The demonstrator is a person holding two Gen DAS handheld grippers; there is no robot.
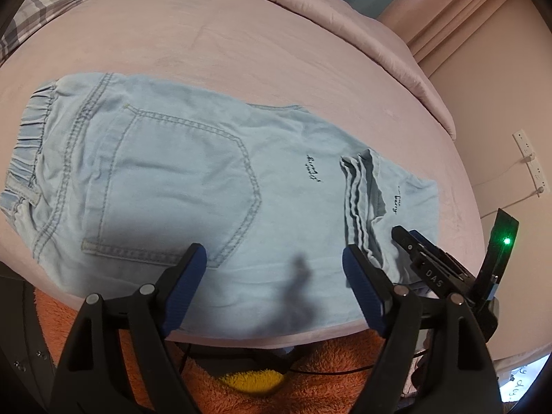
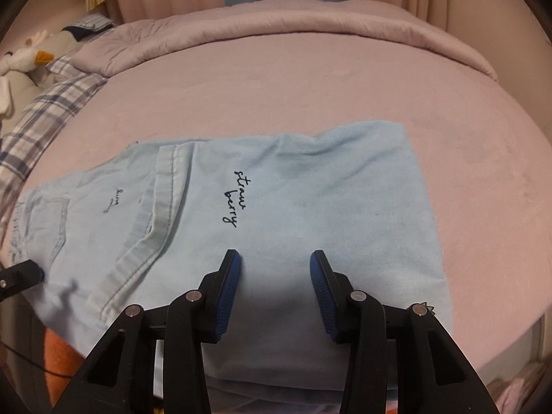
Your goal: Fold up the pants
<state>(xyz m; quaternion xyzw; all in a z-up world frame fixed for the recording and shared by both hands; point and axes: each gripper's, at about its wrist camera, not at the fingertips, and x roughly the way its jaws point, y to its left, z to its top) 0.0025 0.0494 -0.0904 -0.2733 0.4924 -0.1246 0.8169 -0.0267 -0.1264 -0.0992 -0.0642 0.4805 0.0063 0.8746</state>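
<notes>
Light blue pants (image 1: pixel 165 179) lie flat on a pink bed (image 1: pixel 241 45), legs already doubled back over themselves — hems resting mid-garment. Both tongs hover just above the near edge, left gripper (image 1: pixel 274 258) and right gripper (image 2: pixel 276 265) spread wide and empty, likely lining up for another fold.

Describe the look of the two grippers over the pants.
Both the left gripper and the right gripper have matte black angular frames with silver round pivot pins and ribbed blue pads on the fingertips. The left view shows white "DAS" lettering and a green light on the right gripper.
</notes>
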